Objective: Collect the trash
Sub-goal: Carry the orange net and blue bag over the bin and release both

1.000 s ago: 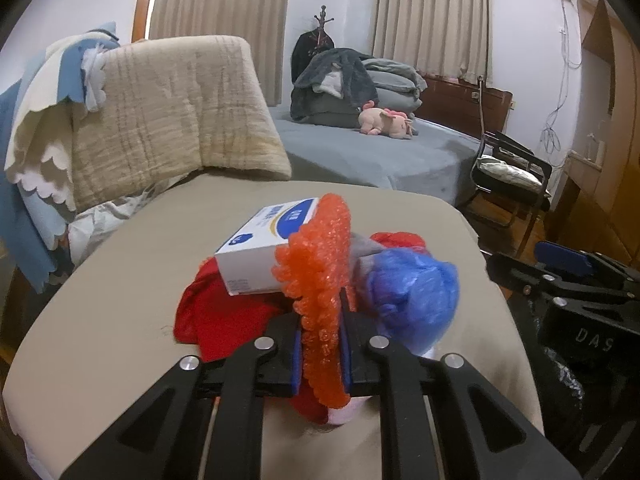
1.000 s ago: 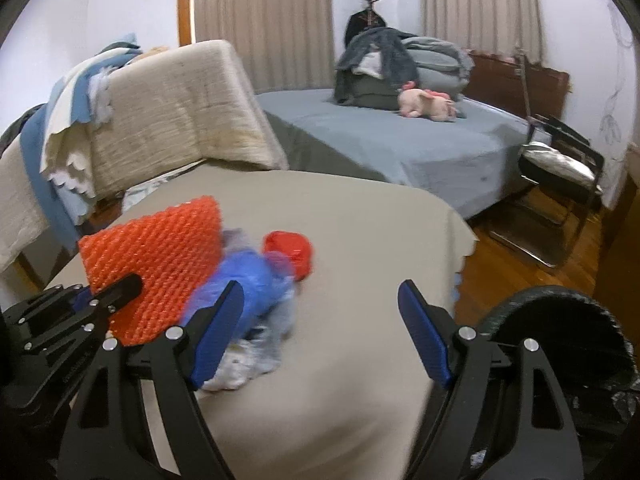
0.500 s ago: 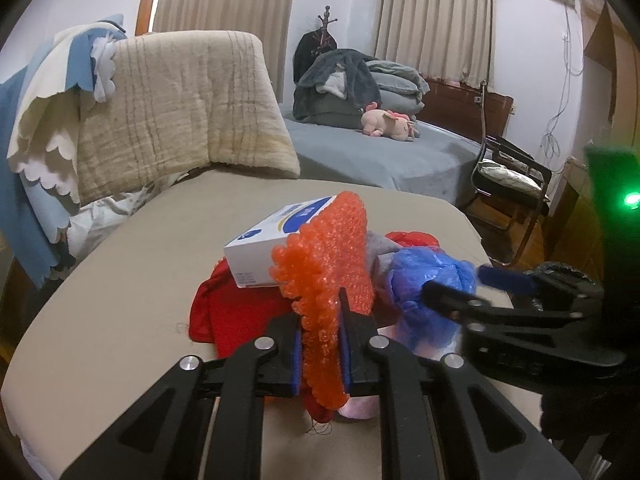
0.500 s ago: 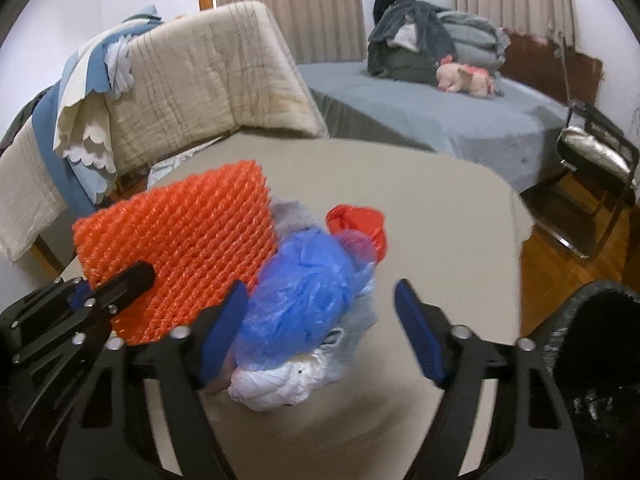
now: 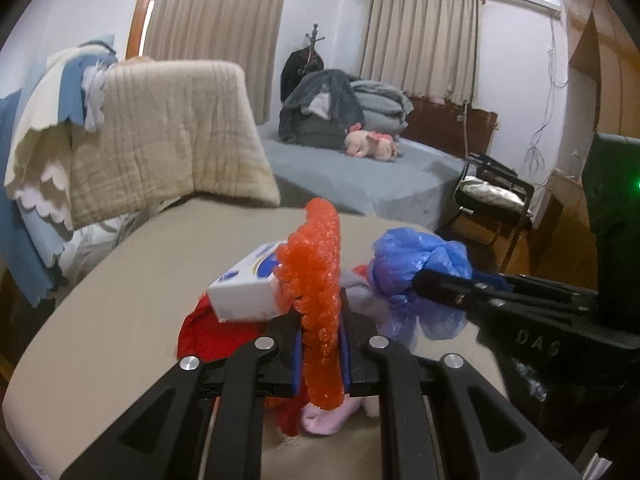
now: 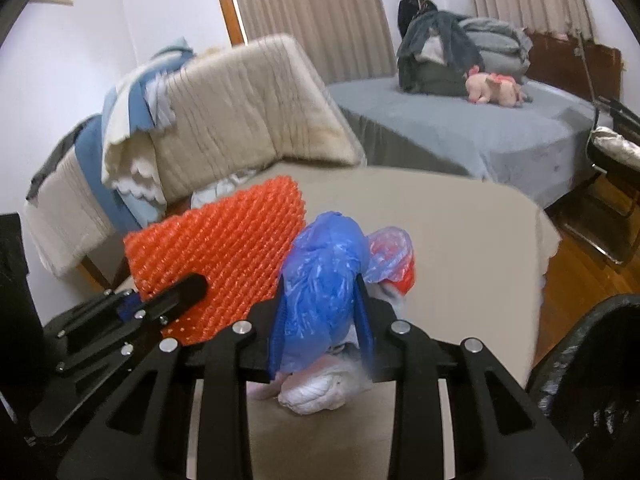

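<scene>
A pile of trash lies on a beige table (image 5: pixel 120 280). My left gripper (image 5: pixel 320 344) is shut on an orange bubble-wrap sheet (image 5: pixel 316 280), held upright; the sheet also shows in the right wrist view (image 6: pixel 224 256). My right gripper (image 6: pixel 320 316) is shut on a crumpled blue plastic bag (image 6: pixel 320 276), which also shows in the left wrist view (image 5: pixel 416 264). In the pile are a white-and-blue box (image 5: pixel 244 288), red cloth (image 5: pixel 208 332), a red plastic wad (image 6: pixel 396 252) and white and pink scraps (image 6: pixel 316 392).
A black-lined trash bin (image 6: pixel 592 384) stands at the table's right edge. A beige quilt (image 5: pixel 160 136) with blue and white cloths hangs behind the table. A grey bed (image 5: pixel 360 176) with clothes and a chair (image 5: pixel 492 196) stand beyond.
My right gripper moved in over the pile and closed on the blue bag. My left gripper kept its hold on the orange sheet.
</scene>
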The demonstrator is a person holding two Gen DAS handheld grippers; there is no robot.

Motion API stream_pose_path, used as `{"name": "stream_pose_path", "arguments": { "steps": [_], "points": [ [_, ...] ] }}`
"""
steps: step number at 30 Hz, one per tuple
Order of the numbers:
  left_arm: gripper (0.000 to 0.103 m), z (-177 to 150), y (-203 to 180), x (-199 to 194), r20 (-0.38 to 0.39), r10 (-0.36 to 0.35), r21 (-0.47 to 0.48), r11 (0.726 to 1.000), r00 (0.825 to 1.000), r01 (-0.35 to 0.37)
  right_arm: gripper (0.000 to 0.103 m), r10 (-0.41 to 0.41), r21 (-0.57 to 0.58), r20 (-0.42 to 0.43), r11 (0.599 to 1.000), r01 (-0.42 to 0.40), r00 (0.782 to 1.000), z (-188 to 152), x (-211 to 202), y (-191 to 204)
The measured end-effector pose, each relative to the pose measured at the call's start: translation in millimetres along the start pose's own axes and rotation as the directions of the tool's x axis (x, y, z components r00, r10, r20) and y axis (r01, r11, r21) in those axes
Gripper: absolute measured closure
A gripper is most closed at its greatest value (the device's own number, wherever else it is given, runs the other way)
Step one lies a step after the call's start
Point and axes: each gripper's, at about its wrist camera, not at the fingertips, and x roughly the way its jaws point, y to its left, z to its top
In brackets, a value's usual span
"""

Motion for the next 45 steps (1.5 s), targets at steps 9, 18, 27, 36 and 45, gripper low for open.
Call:
{"name": "stream_pose_path", "arguments": {
  "steps": [9, 18, 27, 36, 45],
  "points": [
    [0.089, 16, -43, -14, 0.023, -0.086, 0.05, 0.995, 0.996, 0.084, 0.074, -0.114, 0.033, 0.095, 0.993, 0.112, 0.989, 7, -74, -37],
    [0.089, 6, -121, -12, -0.03, -0.254, 0.123, 0.959, 0.967, 0.256, 0.074, -0.302, 0.106, 0.093, 0.951, 0.292, 0.949, -24, -139, -98],
    [0.089, -12, -199, 7, -0.122, -0.387, 0.189, 0.895, 0.914, 0.404, 0.074, -0.476, 0.203, 0.017, 0.863, 0.464, 0.879, -73, -183, -163],
    [0.082, -33, -241, 23, -0.207, -0.453, 0.193, 0.85, 0.867, 0.491, 0.059, -0.566, 0.26, -0.059, 0.786, 0.56, 0.822, -111, -198, -200],
    [0.032, -31, -204, 21, -0.173, -0.387, 0.176, 0.893, 0.906, 0.415, 0.011, -0.596, 0.25, -0.013, 0.776, 0.58, 0.803, -107, -196, -192]
  ]
}}
